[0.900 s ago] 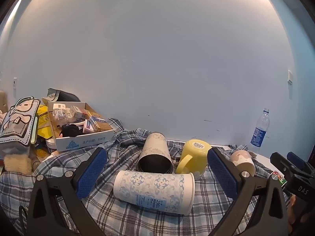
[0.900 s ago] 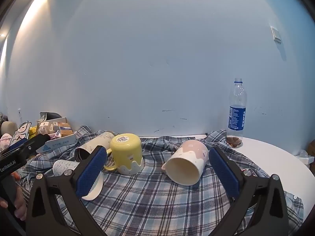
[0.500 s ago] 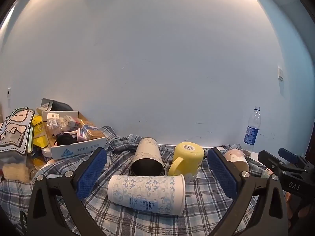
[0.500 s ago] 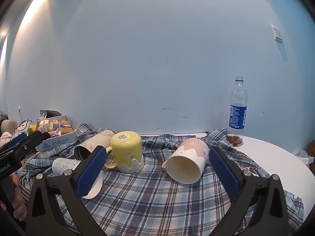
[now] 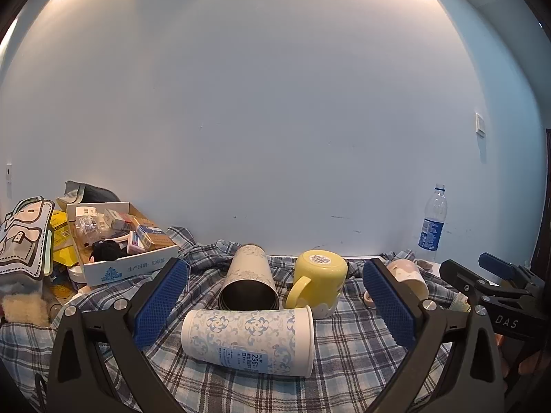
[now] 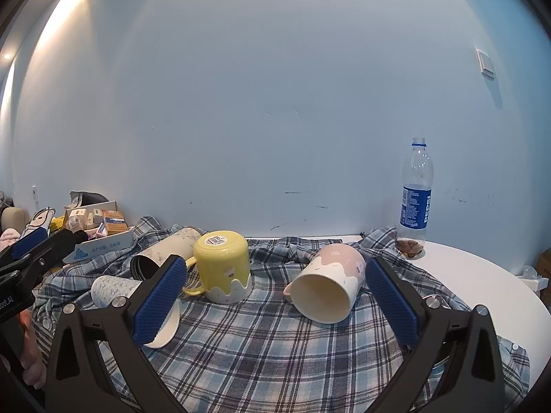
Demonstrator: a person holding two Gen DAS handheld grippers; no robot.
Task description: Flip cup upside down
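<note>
Several cups sit on a plaid cloth (image 6: pixel 275 337). A pink and cream mug (image 6: pixel 327 284) lies on its side, mouth toward me, just ahead of my open, empty right gripper (image 6: pixel 275 303). A yellow mug (image 6: pixel 222 265) stands upside down. A blue-patterned paper cup (image 5: pixel 248 340) lies on its side in front of my open, empty left gripper (image 5: pixel 272 306). A beige tumbler (image 5: pixel 248 280) lies on its side behind it. The yellow mug (image 5: pixel 318 280) and pink mug (image 5: pixel 408 275) also show in the left wrist view.
A cardboard box of small items (image 5: pixel 117 241) and a patterned bag (image 5: pixel 20 237) crowd the left. A Pepsi bottle (image 6: pixel 416 199) stands at the back right on the white table (image 6: pixel 482 275). The wall runs close behind the cloth.
The left gripper has drawn back and tilted, so the cups sit slightly lower and farther in its view. The right gripper has barely moved. Both stay open.
</note>
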